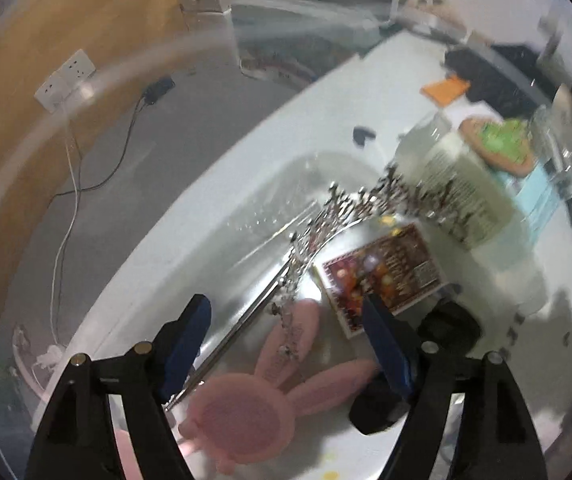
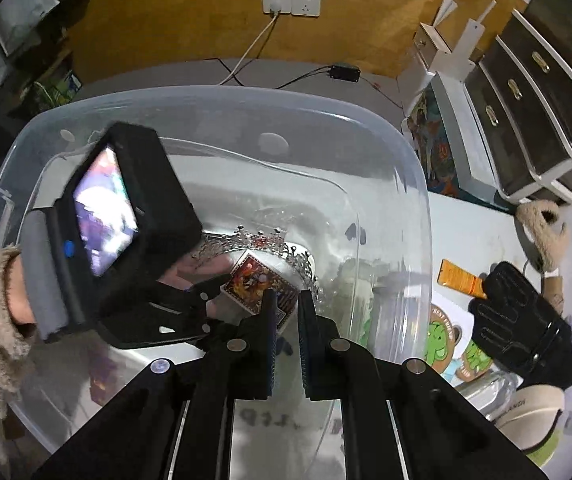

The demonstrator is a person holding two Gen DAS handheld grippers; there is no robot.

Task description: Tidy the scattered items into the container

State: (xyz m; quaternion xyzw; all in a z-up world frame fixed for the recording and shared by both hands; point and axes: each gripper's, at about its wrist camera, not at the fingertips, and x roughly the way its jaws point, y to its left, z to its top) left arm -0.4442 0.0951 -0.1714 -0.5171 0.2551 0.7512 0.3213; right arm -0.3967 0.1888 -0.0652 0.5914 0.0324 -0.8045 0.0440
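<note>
Clear plastic storage container [image 2: 398, 184] on white counter [image 2: 482, 236]: left hand-held gripper [image 1: 286, 344] hanging wide open, empty, over pink bunny-shaped pad [image 1: 246, 412]; right hand-held gripper [image 2: 286, 300], nearly closed, empty, lying nearer black glove [image 2: 526, 332] rightward.

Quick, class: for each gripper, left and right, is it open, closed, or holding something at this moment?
Left gripper: open, holding nothing, above the pink bunny in the clear bin.
Right gripper: nearly closed, a narrow gap, nothing between its fingers.

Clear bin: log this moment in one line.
left gripper: open, over pink bunny | right gripper: nearly shut, empty | clear bin: tiara, card box | black glove: outside
</note>
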